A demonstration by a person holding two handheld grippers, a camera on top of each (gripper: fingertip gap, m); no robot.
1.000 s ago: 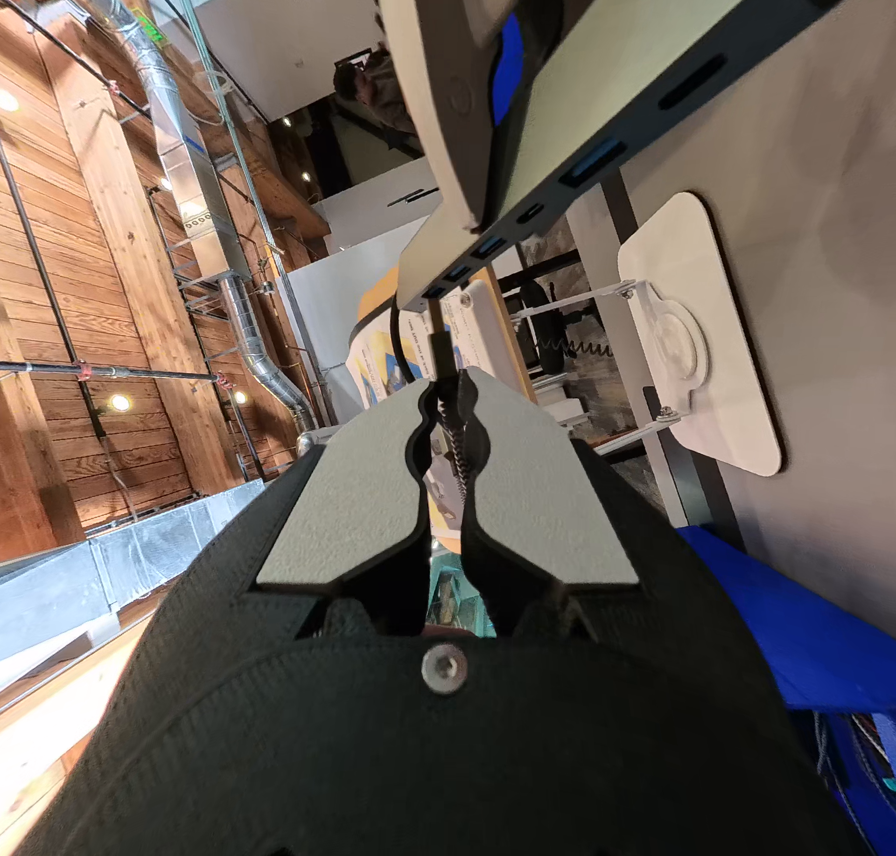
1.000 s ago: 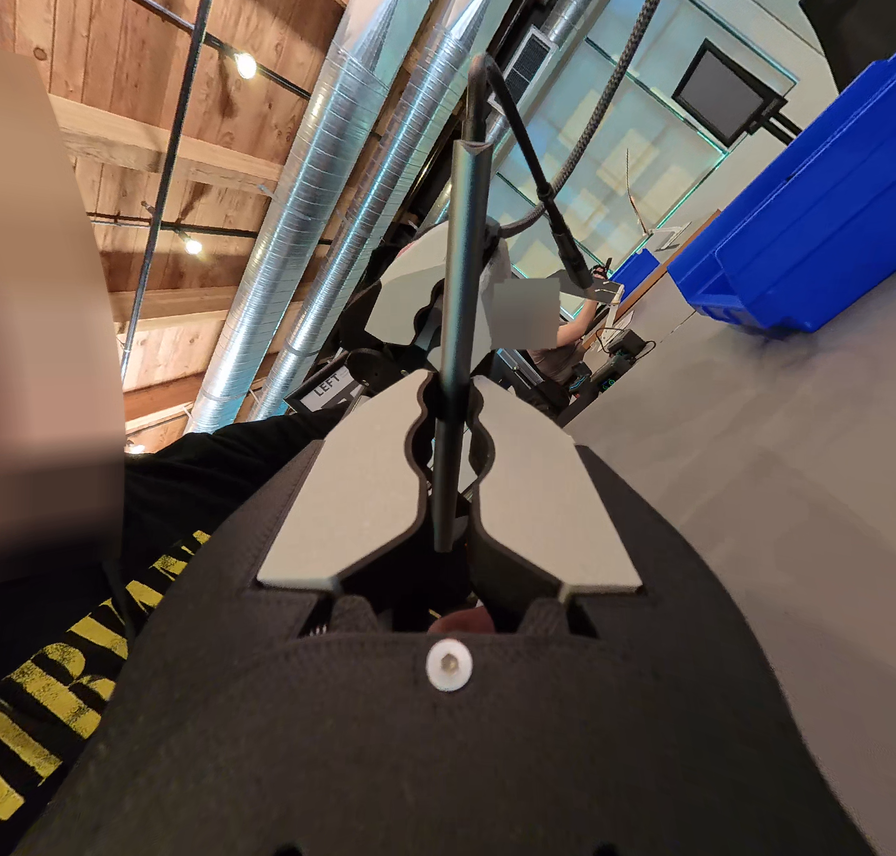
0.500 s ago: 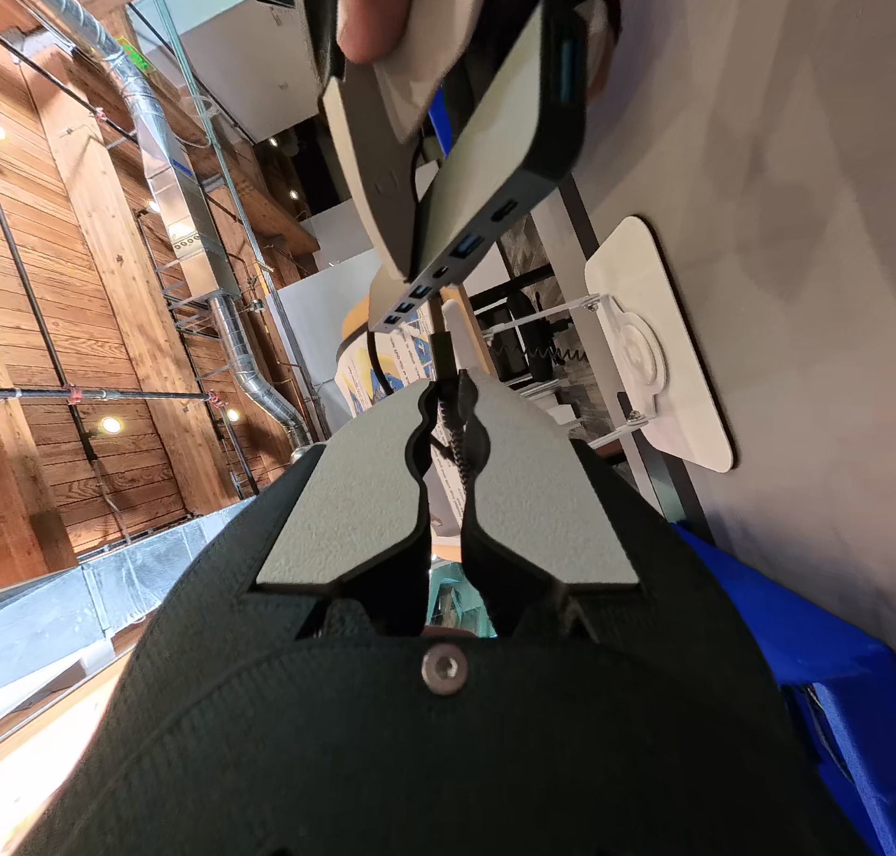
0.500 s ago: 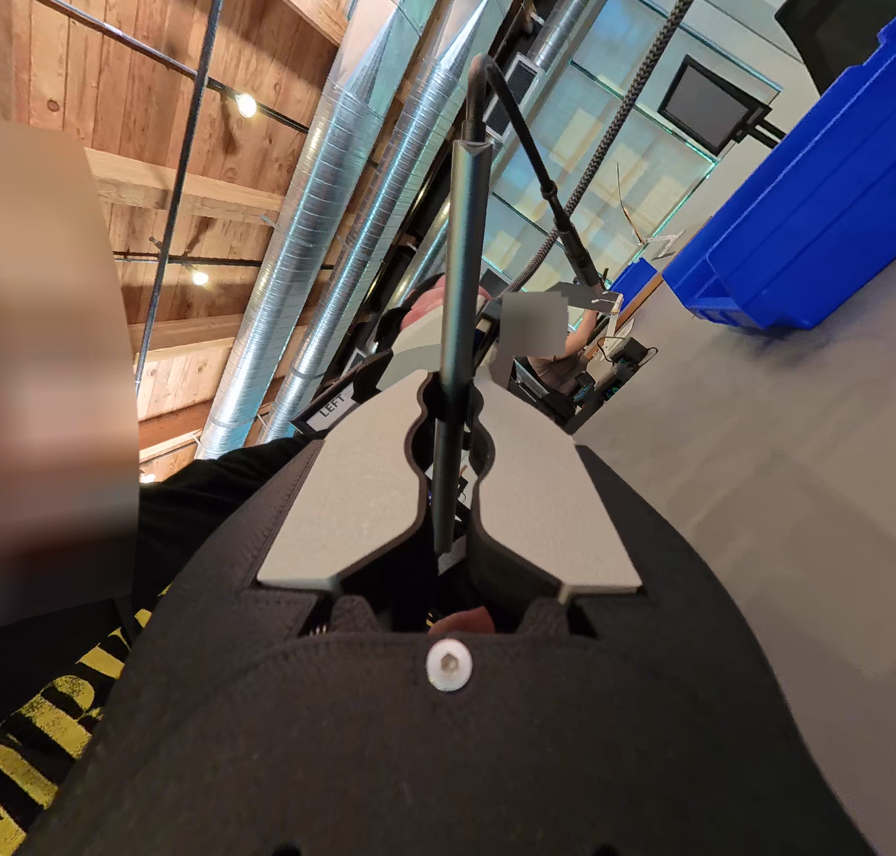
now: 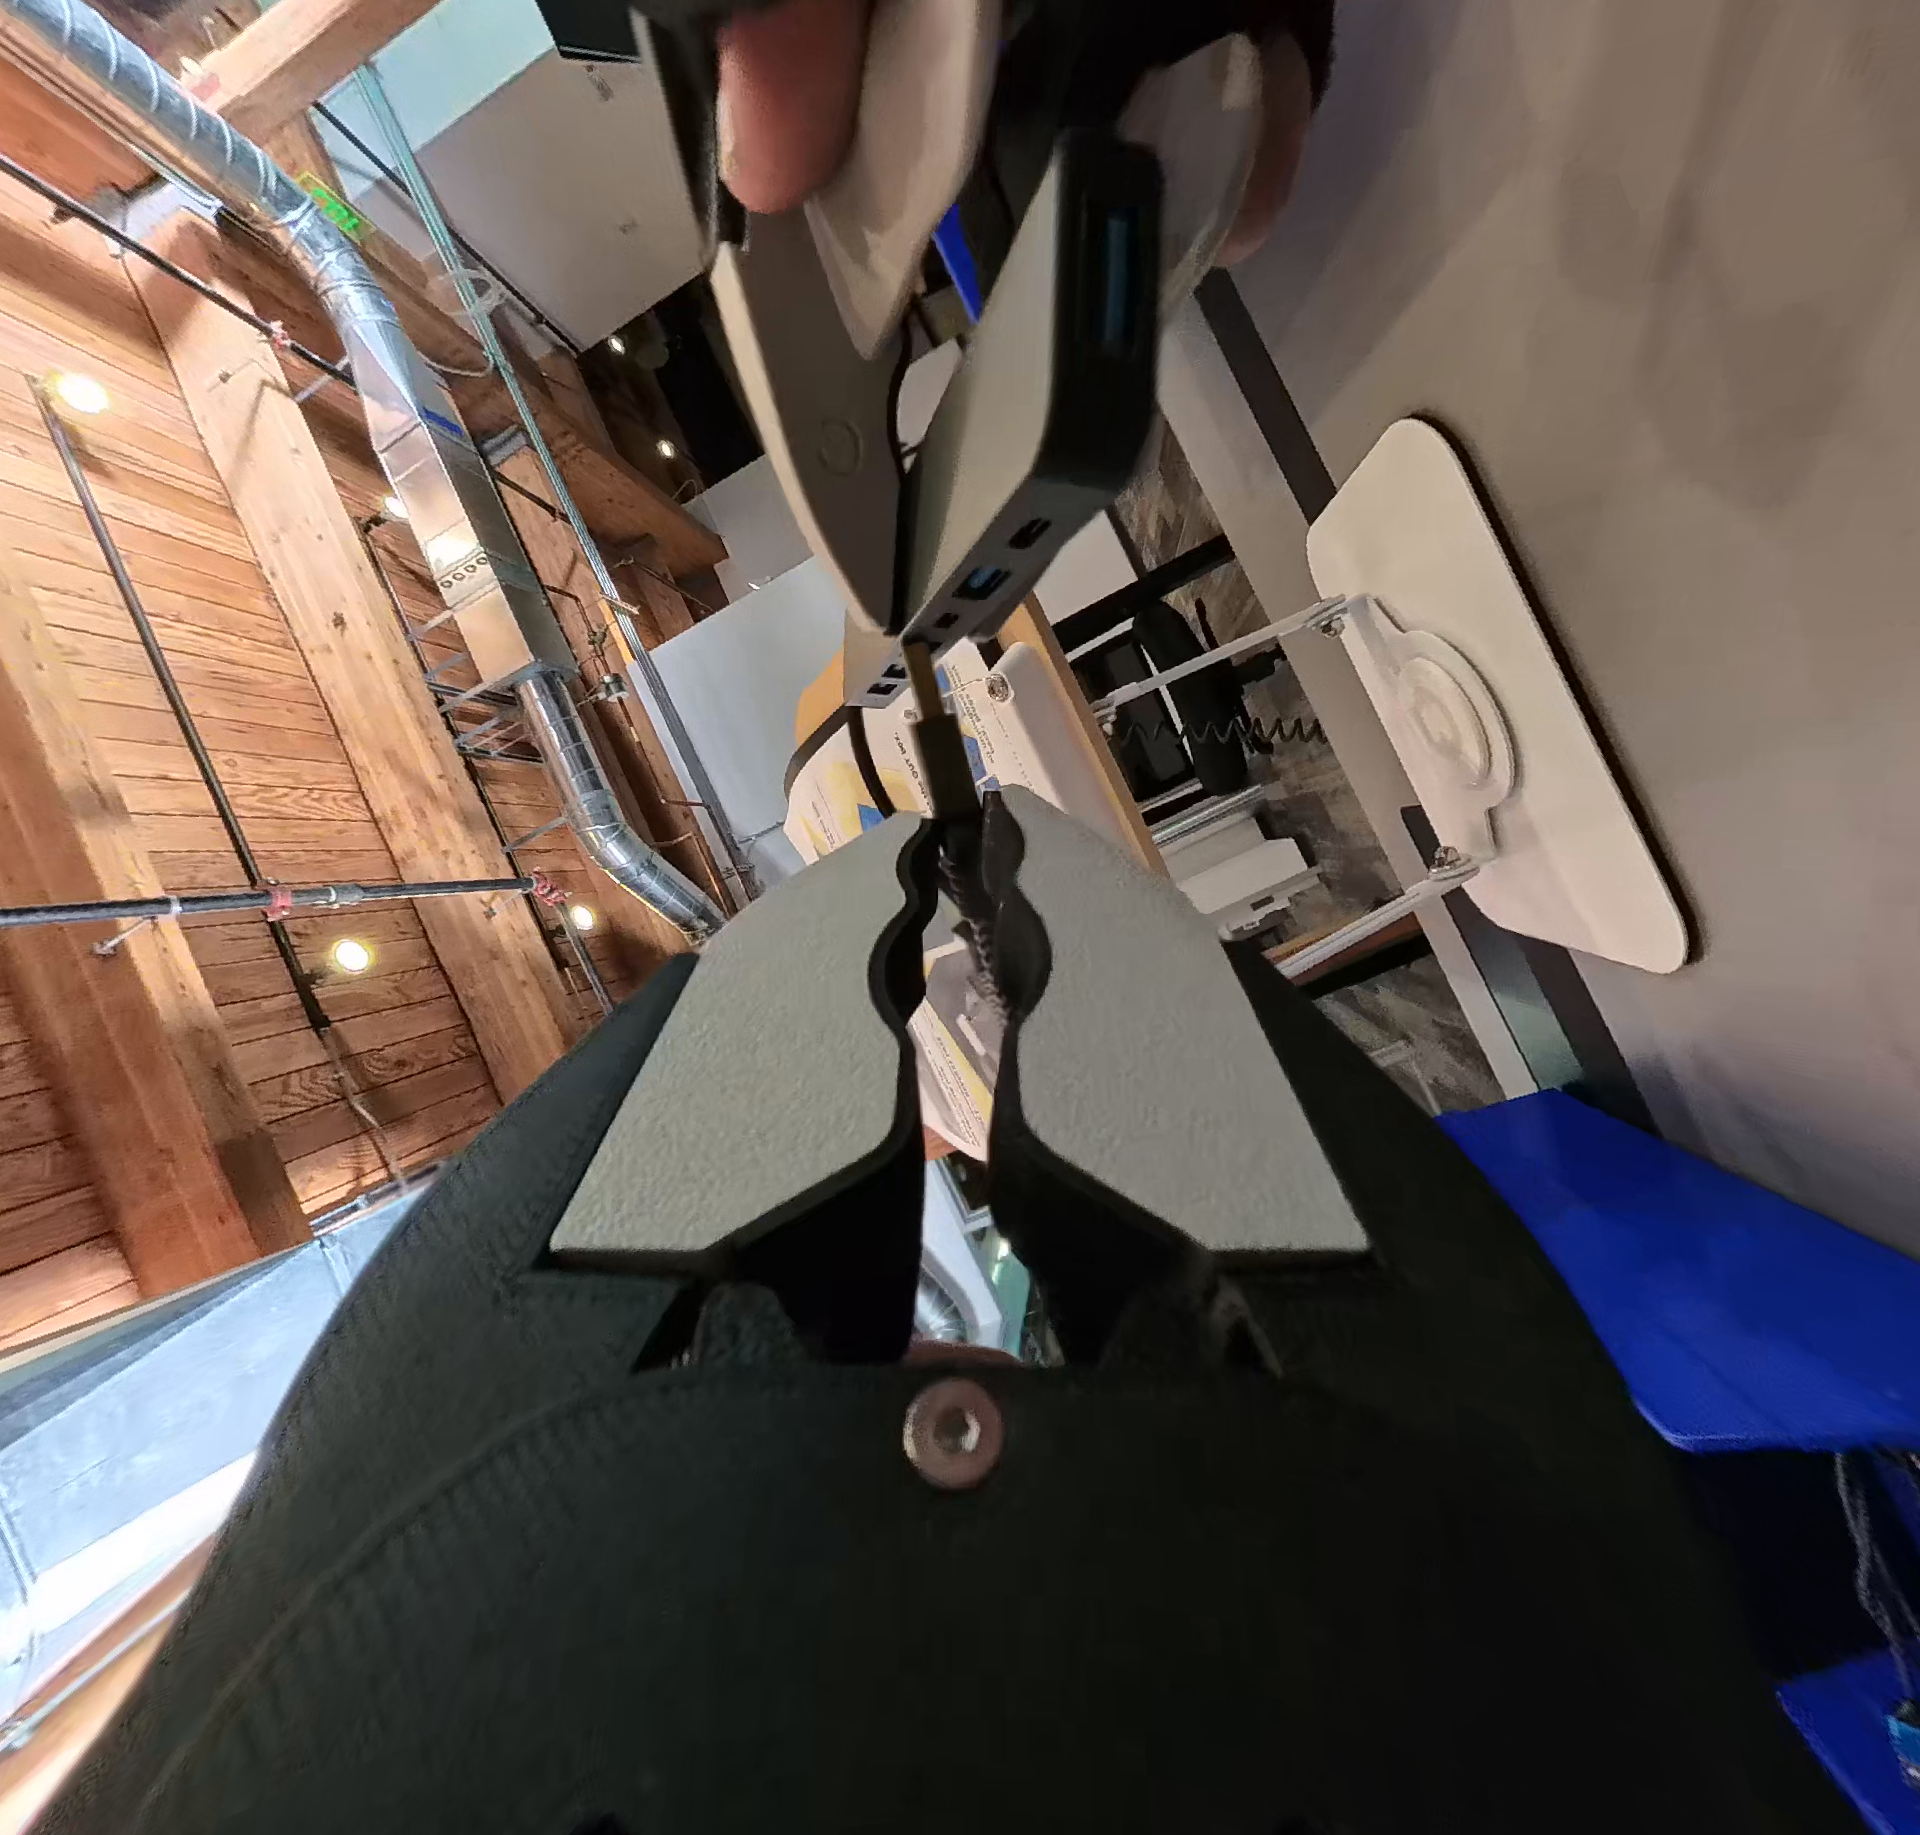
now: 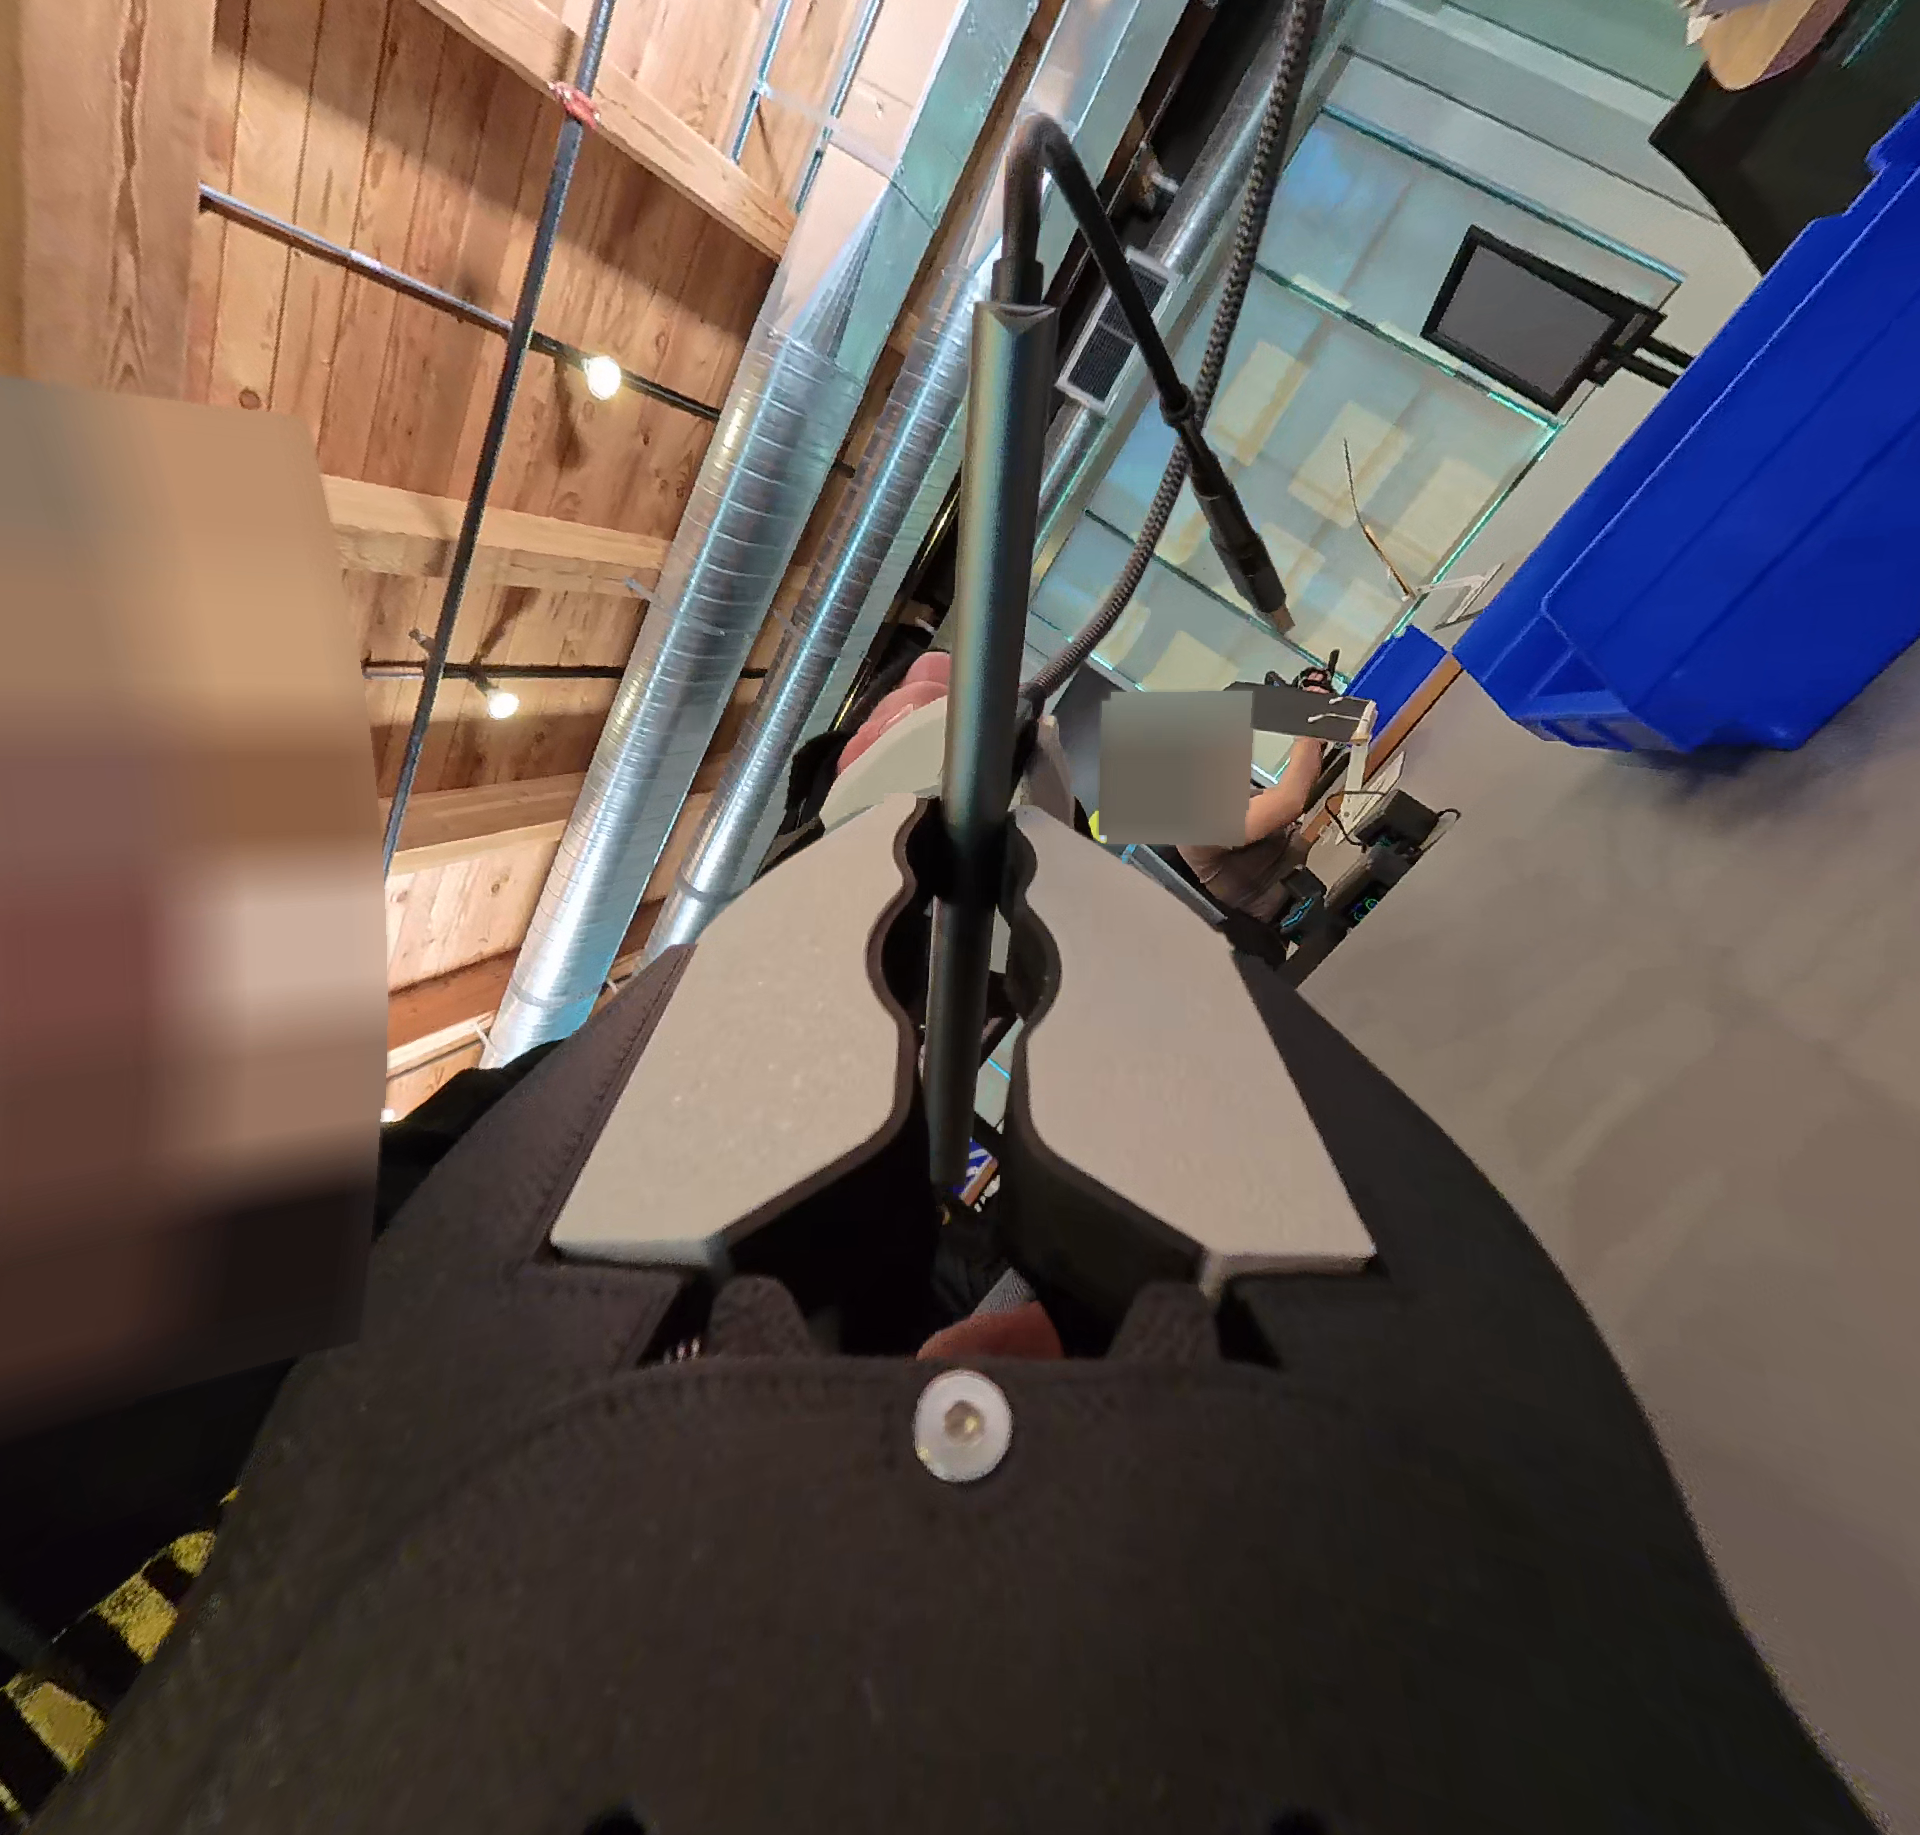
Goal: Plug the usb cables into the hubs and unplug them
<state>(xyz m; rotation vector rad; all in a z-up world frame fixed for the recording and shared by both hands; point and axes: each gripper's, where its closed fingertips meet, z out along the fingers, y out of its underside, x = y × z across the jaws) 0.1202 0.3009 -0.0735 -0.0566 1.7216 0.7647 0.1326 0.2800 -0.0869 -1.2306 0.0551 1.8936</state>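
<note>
Pads of the left gripper (image 5: 961,829) pinch a braided cable (image 5: 975,912); right gripper (image 6: 966,829) clamps a slim metal hub (image 6: 992,580).

A slim grey USB hub (image 5: 1023,372) hung tilted in mid-air, ports (image 5: 985,580) facing down, a black braided USB cable's (image 5: 971,918) metal plug (image 5: 921,665) meeting its port edge; its own pigtail cable (image 6: 1117,258) looped overhead.

Each camera sat just behind its own gripper, rolled sideways and tilted up toward ceiling ducts. The two faced each other at close range, sharing the hub (image 5: 1039,351), the grey desk (image 6: 1662,954) and blue bins.
</note>
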